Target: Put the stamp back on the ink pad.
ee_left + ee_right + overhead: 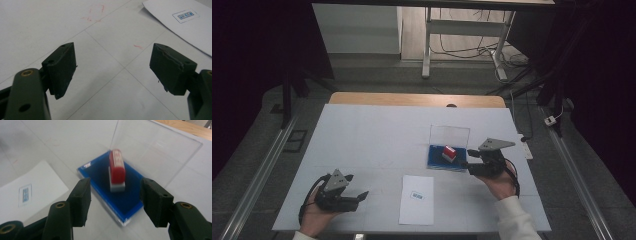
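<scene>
Red stamp (117, 170) rests on its blue ink pad (100, 173), released; right hand-held gripper (115, 202) stands apart, left hand-held gripper (112, 72) apart, idle on the tabletop (362, 135).

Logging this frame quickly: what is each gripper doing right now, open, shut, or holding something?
Left gripper: open, holding nothing, over the bare table.
Right gripper: open, holding nothing; the red stamp sits on the blue ink pad ahead of it.
</scene>
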Motion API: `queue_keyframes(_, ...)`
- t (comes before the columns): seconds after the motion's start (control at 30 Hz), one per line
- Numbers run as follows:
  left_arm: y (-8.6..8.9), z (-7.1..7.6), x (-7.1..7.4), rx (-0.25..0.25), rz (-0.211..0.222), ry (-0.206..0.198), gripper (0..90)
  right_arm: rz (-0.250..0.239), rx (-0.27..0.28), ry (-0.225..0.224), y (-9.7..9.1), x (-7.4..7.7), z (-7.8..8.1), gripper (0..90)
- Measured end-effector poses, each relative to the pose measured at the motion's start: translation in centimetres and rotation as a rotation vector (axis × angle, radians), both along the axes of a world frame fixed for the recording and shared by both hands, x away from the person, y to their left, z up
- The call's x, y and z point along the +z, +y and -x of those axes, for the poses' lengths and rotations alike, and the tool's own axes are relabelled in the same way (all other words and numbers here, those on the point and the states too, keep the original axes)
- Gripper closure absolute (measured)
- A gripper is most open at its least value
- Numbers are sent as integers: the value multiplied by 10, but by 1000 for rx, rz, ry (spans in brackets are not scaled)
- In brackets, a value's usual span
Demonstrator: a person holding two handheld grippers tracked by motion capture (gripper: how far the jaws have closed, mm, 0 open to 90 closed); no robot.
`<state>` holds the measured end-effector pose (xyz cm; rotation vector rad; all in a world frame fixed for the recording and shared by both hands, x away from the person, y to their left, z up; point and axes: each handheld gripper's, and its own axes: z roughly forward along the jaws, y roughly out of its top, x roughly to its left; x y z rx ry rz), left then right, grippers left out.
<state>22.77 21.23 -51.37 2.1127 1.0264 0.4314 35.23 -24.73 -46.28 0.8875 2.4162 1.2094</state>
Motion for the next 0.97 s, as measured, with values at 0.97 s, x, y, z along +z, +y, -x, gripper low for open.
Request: queue_keyframes(0.97, 0, -4, -1, 9, 8, -2, 216, 38, -32, -16, -66, -30, 62, 420)
